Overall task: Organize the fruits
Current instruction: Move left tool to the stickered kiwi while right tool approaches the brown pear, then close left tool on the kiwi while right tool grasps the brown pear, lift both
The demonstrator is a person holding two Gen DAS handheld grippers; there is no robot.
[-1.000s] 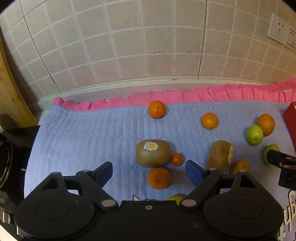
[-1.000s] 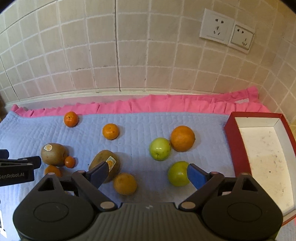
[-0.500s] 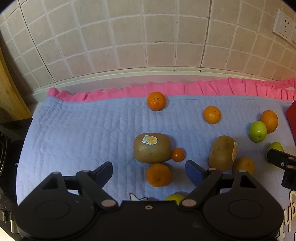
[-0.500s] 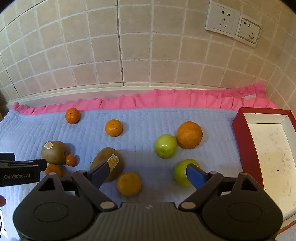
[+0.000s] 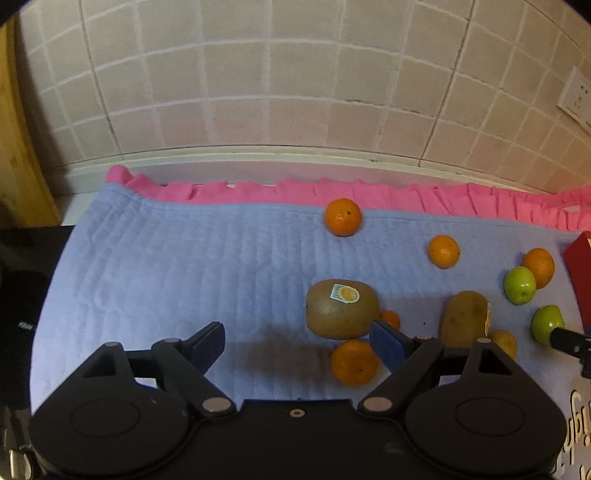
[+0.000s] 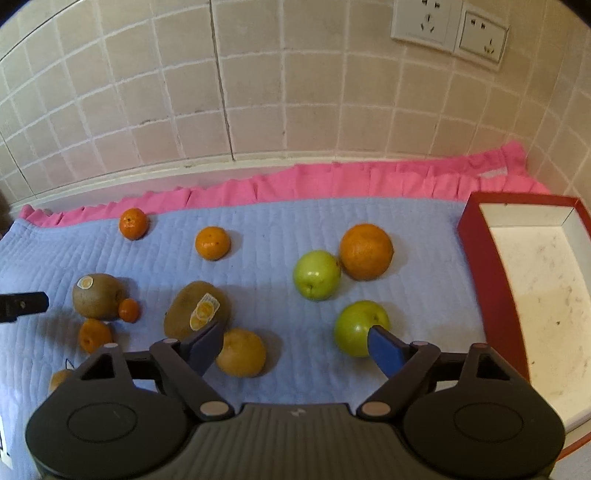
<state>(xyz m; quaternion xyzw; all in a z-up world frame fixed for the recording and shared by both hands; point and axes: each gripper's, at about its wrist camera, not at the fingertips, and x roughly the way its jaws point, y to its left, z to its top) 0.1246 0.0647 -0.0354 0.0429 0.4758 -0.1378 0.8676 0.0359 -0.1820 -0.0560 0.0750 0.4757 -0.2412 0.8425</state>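
Note:
Several oranges, two green apples and two brown kiwis lie scattered on a blue quilted mat (image 6: 258, 221). My right gripper (image 6: 295, 345) hovers over the mat's front with its jaws closing and only bare mat between the pads. A green apple (image 6: 360, 326) sits just behind its right finger and a yellowish orange (image 6: 240, 352) by its left finger. My left gripper (image 5: 297, 343) is open above the mat's left part. A stickered kiwi (image 5: 341, 308) and an orange (image 5: 354, 362) lie close to its right finger, untouched.
A red box (image 6: 480, 258) with a white inside stands at the mat's right end. A tiled wall with sockets (image 6: 448, 33) rises behind the pink frill. A wooden panel (image 5: 18, 155) and a dark object (image 5: 22, 295) stand at the left.
The fruits have slid to the right in the left wrist view, so my left gripper has moved left. My right gripper's jaws have narrowed a little; it has stayed in place.

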